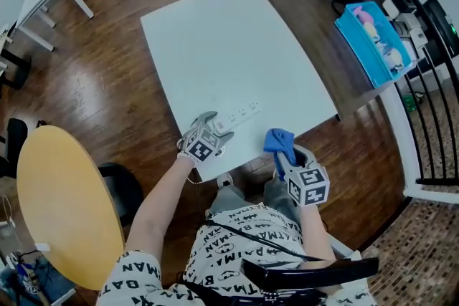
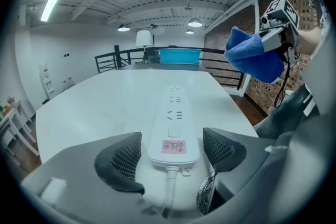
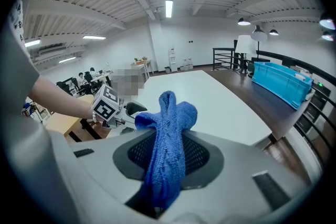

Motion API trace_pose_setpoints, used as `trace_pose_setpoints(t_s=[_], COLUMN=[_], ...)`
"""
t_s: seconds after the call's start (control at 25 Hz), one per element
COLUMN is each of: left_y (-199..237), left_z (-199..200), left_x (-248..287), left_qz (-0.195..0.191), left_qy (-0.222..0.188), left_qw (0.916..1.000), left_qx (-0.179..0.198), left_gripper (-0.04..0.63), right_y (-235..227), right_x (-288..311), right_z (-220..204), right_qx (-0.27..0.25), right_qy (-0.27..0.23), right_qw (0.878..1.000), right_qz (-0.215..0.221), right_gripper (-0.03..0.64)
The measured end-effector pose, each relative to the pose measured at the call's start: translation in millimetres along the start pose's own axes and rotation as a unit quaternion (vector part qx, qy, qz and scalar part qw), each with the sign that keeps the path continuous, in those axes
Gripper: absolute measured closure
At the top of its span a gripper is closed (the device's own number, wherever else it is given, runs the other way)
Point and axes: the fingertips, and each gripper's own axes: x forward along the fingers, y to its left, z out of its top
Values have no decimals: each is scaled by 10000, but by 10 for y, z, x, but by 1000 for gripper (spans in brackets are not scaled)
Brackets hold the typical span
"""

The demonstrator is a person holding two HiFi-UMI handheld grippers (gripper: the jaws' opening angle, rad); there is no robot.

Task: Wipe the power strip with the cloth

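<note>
Fluffy cloth [image 3: 170,113] bunched in right tongs [image 3: 169,157]; smooth, rounded white power strip [image 2: 175,123]

Bright, even indoor light fills all three views. A ceiling tube [image 2: 51,6] and pendant lamps [image 2: 195,22] blow out white in the left gripper view, as does a strip light [image 3: 168,8] in the right gripper view. The white table [image 1: 222,46] carries only faint, soft shadows. Both gripper views bulge and blacken at the corners; the cloth [image 3: 165,149] looks crisp.
</note>
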Motion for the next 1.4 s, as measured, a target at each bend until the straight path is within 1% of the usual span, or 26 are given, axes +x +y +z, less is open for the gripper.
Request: trace_pose_setpoints(t_s=[0.08,0.16,0.36,0.56,0.64,0.8,1.0,1.08,1.24,1.32,1.4], left_y=[-42,-70,-64,-58,-47,-32,-27,-4,2,-18,-30], left_z=[-22,-38,-25,-26,-37,-38,0,65,316,464,604], left_x=[34,48,57,43,33,30,21,-31,-289,-462,-620], left_qz=[-39,-60,-130,-159,-154,-126,-109,-22,303,518,758], left_qy=[37,41,49,92,80,32,-55,-171,-412,-474,-468], left_qw=[10000,9999,9999,9998,9998,9999,9999,9999,9987,9975,9959], left_qx=[46,83,52,56,44,19,22,-1,52,128,158], left_gripper=[222,247,249,255,264,310,311,311,313,312,313], right_y=[-5,-15,-80,-63,-44,-58,-102,-127,-185,-147,-40], right_x=[4,2,3,30,42,43,40,52,58,55,62], right_z=[-22,-23,6,16,16,-5,-19,18,234,430,678], right_qx=[32,51,79,75,56,31,-68,-186,-475,-715,-1074], right_qy=[29,43,53,103,93,91,116,111,-40,-171,-277], right_qw=[10000,10000,9999,9999,9999,10000,9999,9997,9983,9956,9885], right_qz=[-10,-28,-74,-12,10,23,71,130,332,587,1026], right_gripper=[497,497,497,497,497,497,497,497,497,497,497])
